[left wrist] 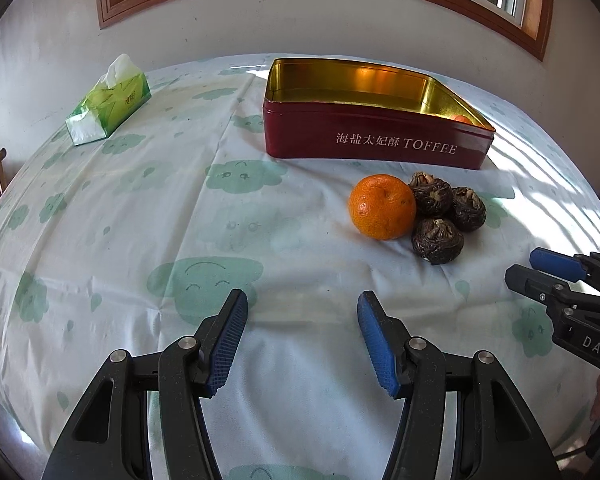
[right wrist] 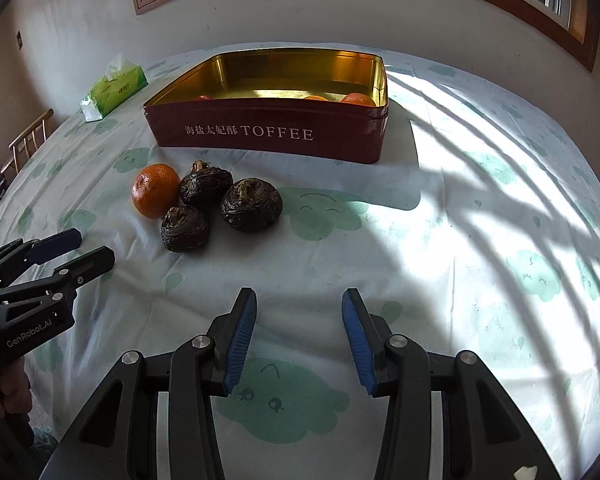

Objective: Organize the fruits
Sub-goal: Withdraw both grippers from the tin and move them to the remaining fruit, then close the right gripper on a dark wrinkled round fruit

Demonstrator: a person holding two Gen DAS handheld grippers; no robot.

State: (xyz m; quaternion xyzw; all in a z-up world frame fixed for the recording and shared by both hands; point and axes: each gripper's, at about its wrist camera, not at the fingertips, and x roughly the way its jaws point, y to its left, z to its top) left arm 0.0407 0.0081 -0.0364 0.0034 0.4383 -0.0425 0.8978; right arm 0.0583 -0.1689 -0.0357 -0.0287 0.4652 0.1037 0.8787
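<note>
Round table under a pale cloth (left wrist: 112, 216) printed with green smiling clouds, window frame (left wrist: 116, 8) on the wall behind. Toward the far side, a red tin (right wrist: 268, 136) marked TOFFEE, lid off, gold lining showing, tops of a few orange fruits just visible above its near wall. Just in front of the tin, a loose cluster on the cloth: one mandarin (left wrist: 382, 206) touching three dark, wrinkled round fruits (left wrist: 438, 240) bunched against each other. Far left, well apart from the rest, a green tissue pack (left wrist: 108, 100) with a sheet poking up; chair back (right wrist: 28, 140) past the table edge. Left gripper (left wrist: 302, 340) low over bare cloth, blue pads partly spread, nothing between them, cluster ahead and to its right. Right gripper (right wrist: 299, 340) likewise partly spread and empty, over cloth with the cluster ahead and to its left. Each gripper seen at the edge of the other's view, near the fruit but not touching. Nothing between either gripper and the cluster. Barred sunlight across the right half of the cloth.
</note>
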